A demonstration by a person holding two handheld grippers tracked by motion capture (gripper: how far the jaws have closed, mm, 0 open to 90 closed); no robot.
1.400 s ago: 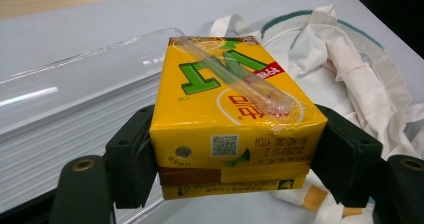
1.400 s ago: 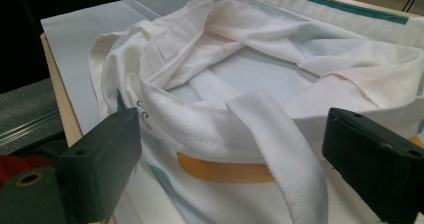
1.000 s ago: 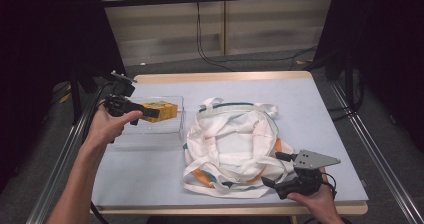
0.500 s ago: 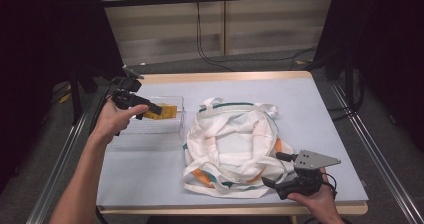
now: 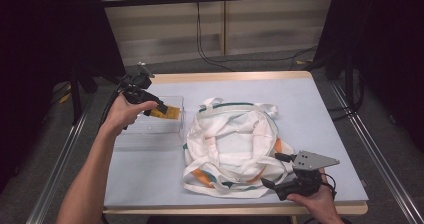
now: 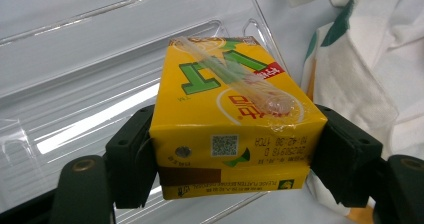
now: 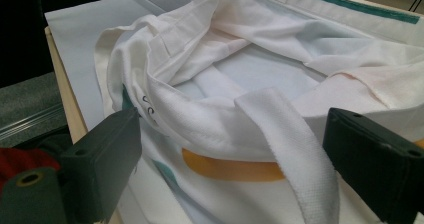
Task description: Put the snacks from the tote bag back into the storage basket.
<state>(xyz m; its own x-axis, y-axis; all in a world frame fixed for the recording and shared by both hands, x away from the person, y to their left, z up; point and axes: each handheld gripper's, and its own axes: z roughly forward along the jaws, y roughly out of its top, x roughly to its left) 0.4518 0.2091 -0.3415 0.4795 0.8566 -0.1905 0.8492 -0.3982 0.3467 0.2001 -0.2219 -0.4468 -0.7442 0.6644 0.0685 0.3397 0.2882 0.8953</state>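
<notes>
While the left gripper (image 6: 235, 159) clamps a yellow carton (image 6: 232, 119) over the clear tray (image 5: 150, 131), the right gripper (image 7: 230, 169) – spread – straddles the tote's strap (image 7: 295, 144).

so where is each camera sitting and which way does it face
High view: above the person's side, facing forward and down on the table; both forearms, left gripper, right gripper.
Left gripper view: on that gripper, along its jaws clamping the yellow drink carton over the clear tray.
Right gripper view: along open jaws at the tote bag.
All share the bag.

Table (image 5: 240, 86) bare along far edge & right side. White bag (image 5: 232, 144) fills the middle, clear tray (image 5: 150, 134) touching its left.
</notes>
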